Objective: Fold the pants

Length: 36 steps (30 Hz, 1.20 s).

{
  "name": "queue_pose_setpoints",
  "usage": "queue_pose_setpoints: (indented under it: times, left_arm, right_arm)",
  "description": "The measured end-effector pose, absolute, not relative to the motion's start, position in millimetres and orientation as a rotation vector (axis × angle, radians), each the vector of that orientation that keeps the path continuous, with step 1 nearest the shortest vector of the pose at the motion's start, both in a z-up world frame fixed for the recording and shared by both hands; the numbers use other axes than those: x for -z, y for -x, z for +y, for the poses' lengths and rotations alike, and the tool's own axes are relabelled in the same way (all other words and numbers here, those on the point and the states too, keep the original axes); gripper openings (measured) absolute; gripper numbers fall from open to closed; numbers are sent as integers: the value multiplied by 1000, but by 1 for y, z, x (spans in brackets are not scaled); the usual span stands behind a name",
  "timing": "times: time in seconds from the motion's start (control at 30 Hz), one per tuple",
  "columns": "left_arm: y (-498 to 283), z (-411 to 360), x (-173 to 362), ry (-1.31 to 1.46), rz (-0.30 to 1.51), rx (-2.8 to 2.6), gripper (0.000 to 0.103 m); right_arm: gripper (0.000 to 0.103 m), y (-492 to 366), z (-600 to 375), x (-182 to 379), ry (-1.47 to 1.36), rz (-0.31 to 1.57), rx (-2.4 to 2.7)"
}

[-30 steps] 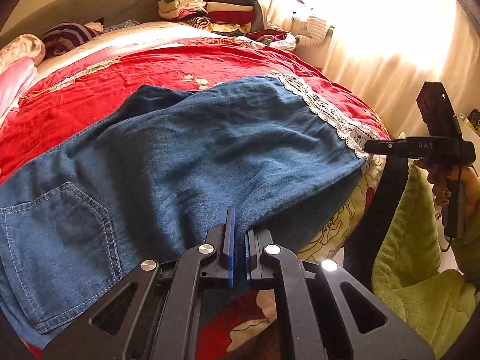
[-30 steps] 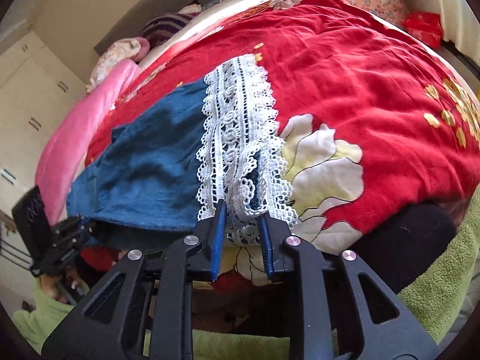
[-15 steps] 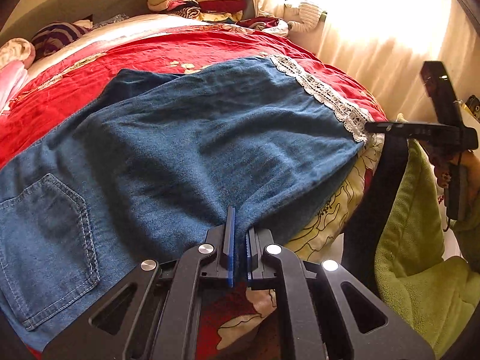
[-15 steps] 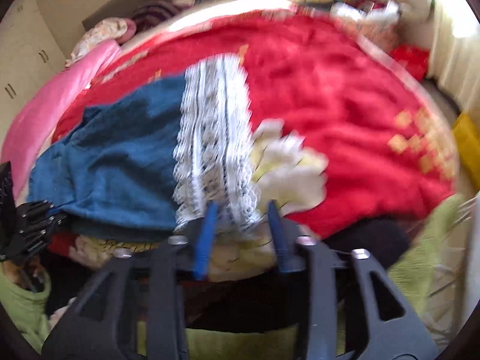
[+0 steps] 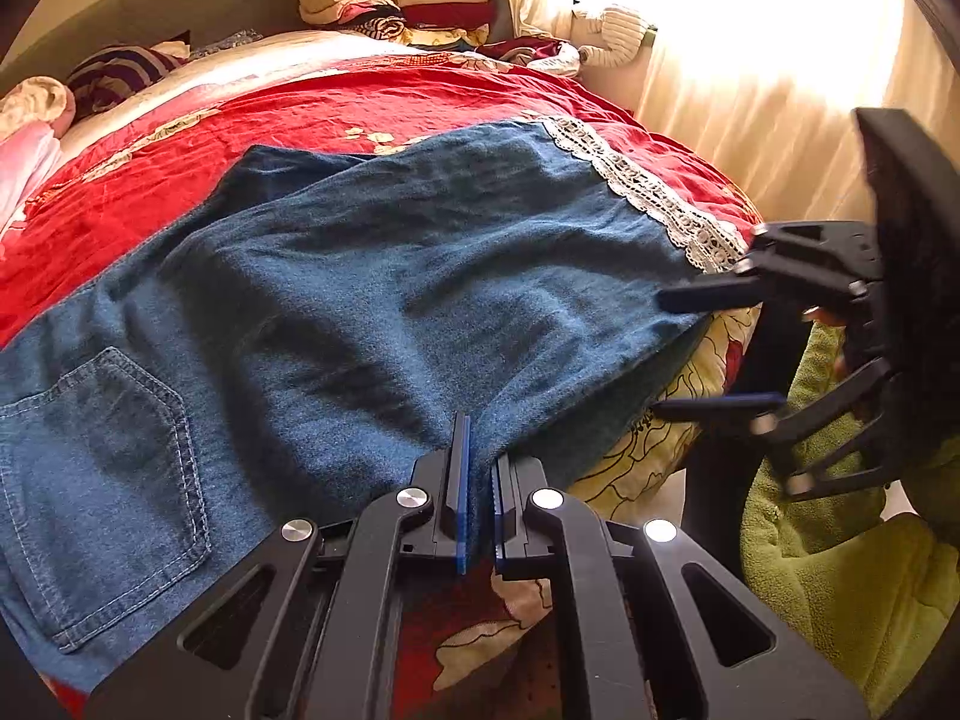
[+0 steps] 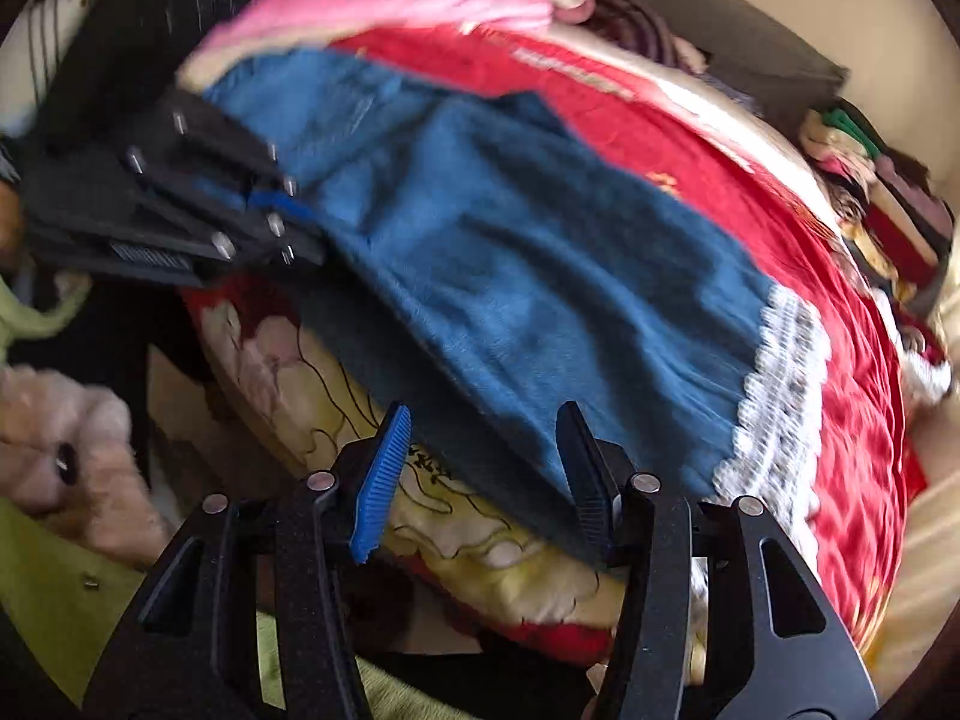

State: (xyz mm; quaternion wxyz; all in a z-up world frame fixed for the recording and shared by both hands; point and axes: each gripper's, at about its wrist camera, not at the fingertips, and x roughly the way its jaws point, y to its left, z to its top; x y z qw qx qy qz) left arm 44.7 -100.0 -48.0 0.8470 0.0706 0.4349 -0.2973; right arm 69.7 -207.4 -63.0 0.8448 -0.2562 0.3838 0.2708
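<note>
I keep the left gripper clamped on the pants, pinning the near edge on the red bedspread. Right gripper jaws just opened, straddling the hem edge unpressed, ready to regrip.

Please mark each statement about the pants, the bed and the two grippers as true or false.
1. The left gripper is shut on the denim pants. True.
2. The right gripper is clamped on the lace hem. False: its jaws stand open around the pants' edge, beside the lace.
3. The pants lie on a red bedspread. True.
4. The pants' back pocket lies next to the lace. False: it is at the opposite end.
</note>
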Motion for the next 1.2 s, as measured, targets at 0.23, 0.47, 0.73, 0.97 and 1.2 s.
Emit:
queue_pose_setpoints:
  times: [0.23,0.47,0.73,0.97,1.2]
  left_arm:
    - [-41,-101,53,-176,945,647,8]
    - [-35,-91,48,-140,948,673,52]
    - [-31,7,4,-10,816,332,72]
    - [-41,119,18,349,844,27,85]
    - [-60,113,34,341,875,18,41]
  right_arm:
    - [1,-69,-217,71,529,897,-590]
    - [7,-80,-224,72,407,962,-624]
    - [38,-84,-280,39,126,871,-557]
    - [48,-98,-301,59,75,938,-421]
    - [58,-97,-302,64,55,954,-433]
